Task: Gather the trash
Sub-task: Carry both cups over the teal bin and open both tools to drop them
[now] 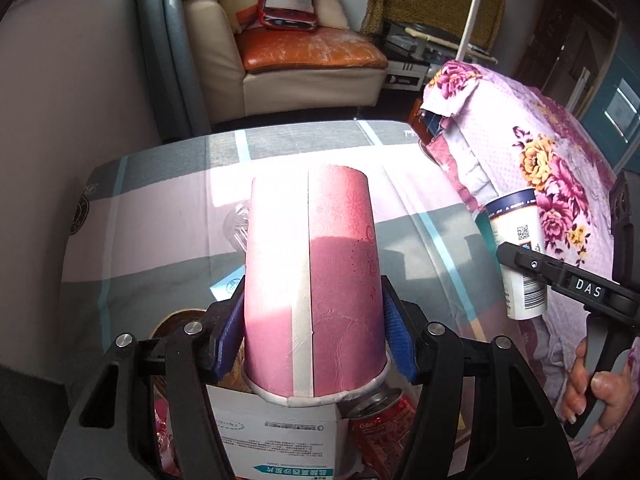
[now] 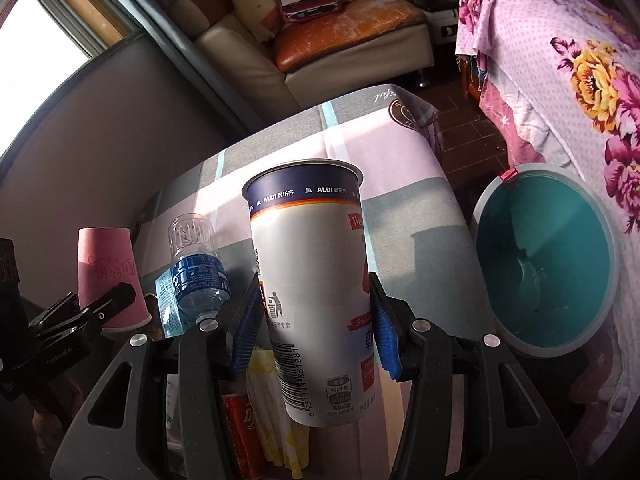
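Pink paper cup first: it sits upside down, rim toward the camera, pinched at its flanks between the blue pads of the left gripper, whose jaws stand partly apart, as wide as the cup. It hangs above a white carton printed in teal and a red can lying just under its rim.

Over on the other side, the right gripper has a tall white cup with a dark blue band around its open top. The blue pads press on both sides around mid-height, jaws about half apart, and the cup leans a touch, barcode facing the lens.

Below and behind it, more litter is on the cloth-covered worktop: a clear water bottle with a blue label lying just left of the white cup, a red packet and a yellow-and-white wrapper beneath the gripper.

To the right of the worktop stands a round bin with a grey rim and teal inside, its mouth open toward the camera. A floral pink bedspread drapes behind it.

From the left wrist view, a person's hand grips the handle of the right gripper at the far right. A cream armchair with an orange cushion sits at the back of the room.
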